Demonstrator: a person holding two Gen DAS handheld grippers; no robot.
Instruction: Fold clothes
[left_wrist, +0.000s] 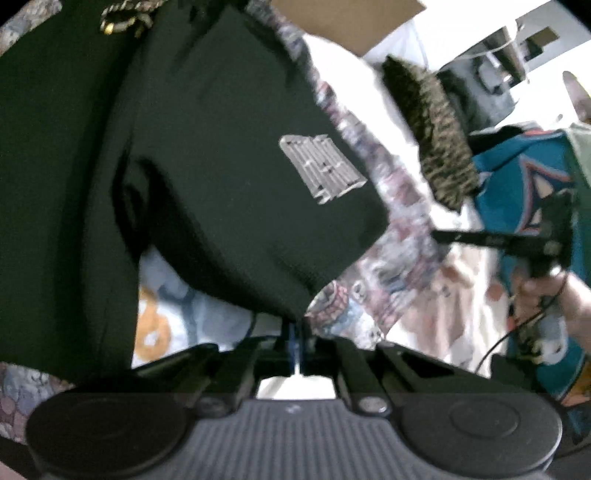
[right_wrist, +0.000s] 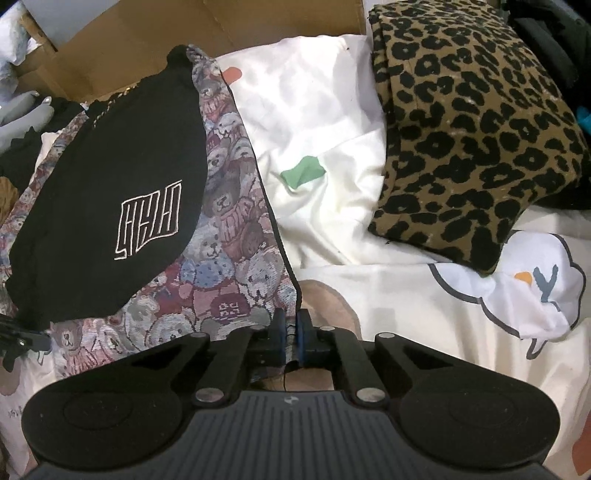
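Note:
A garment with black panels and a teddy-bear print lies on the bed. Its black sleeve (left_wrist: 236, 155) carries a white embroidered logo (left_wrist: 321, 168); it also shows in the right wrist view (right_wrist: 110, 206) with the logo (right_wrist: 149, 219). My left gripper (left_wrist: 293, 332) is shut on the sleeve's black edge. My right gripper (right_wrist: 290, 328) is shut on the bear-print fabric's (right_wrist: 229, 258) dark-trimmed corner. The right gripper also shows in the left wrist view (left_wrist: 443, 236), held by a hand.
A folded leopard-print garment (right_wrist: 465, 129) lies at the right on the white cartoon-print bedsheet (right_wrist: 332, 155). A cardboard box (right_wrist: 207, 33) stands behind. A teal garment (left_wrist: 517, 181) lies at the right in the left wrist view. Dark clothes (right_wrist: 22, 147) pile at the left.

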